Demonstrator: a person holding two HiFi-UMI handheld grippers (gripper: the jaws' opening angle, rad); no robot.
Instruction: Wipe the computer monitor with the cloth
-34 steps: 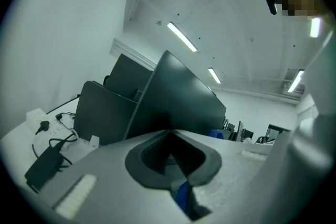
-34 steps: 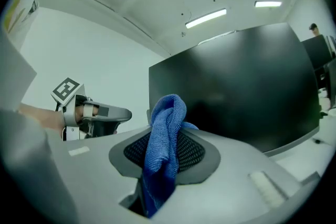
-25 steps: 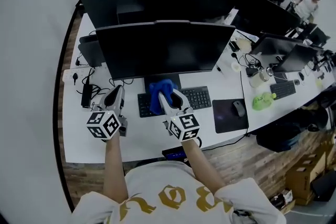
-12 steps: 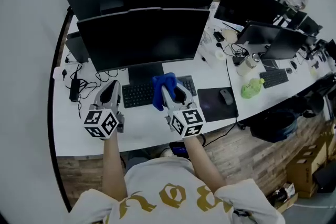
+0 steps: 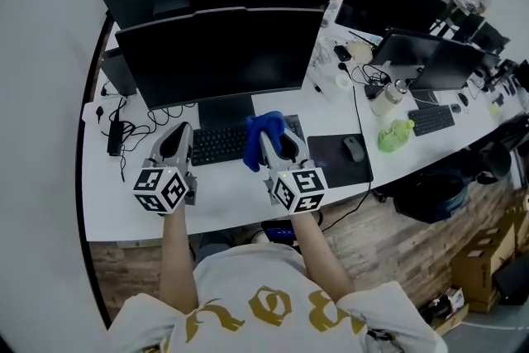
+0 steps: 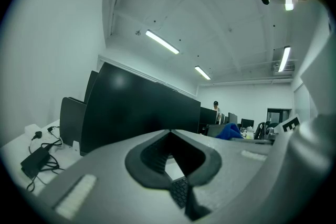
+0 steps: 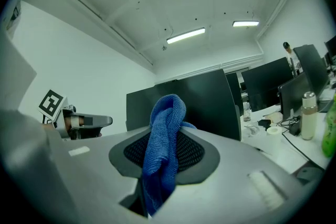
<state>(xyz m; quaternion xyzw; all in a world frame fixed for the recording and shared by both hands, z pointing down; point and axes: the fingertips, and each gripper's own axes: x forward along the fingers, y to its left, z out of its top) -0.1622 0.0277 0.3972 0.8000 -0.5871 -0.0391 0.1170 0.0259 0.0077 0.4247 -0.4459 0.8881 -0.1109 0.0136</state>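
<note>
A large black monitor (image 5: 216, 54) stands at the back of the white desk (image 5: 223, 202), its screen dark. My right gripper (image 5: 277, 146) is shut on a blue cloth (image 5: 263, 135) and hovers over the keyboard (image 5: 216, 145), short of the screen. In the right gripper view the cloth (image 7: 167, 139) hangs bunched between the jaws, with the monitor (image 7: 210, 102) behind it. Left of it, my left gripper (image 5: 178, 145) is shut on nothing. Its own view shows the monitor (image 6: 136, 107) ahead and the cloth (image 6: 229, 131) off to the right.
A mouse (image 5: 354, 149) lies on a dark pad (image 5: 337, 163) right of the keyboard. A power brick (image 5: 114, 138) and cables lie at the desk's left. More monitors (image 5: 413, 62), a bottle (image 5: 390, 99) and a green object (image 5: 395, 135) crowd the right.
Both grippers have lifted slightly and drifted a little right over the keyboard. The cloth stays clamped in the right gripper; the head view has shifted.
</note>
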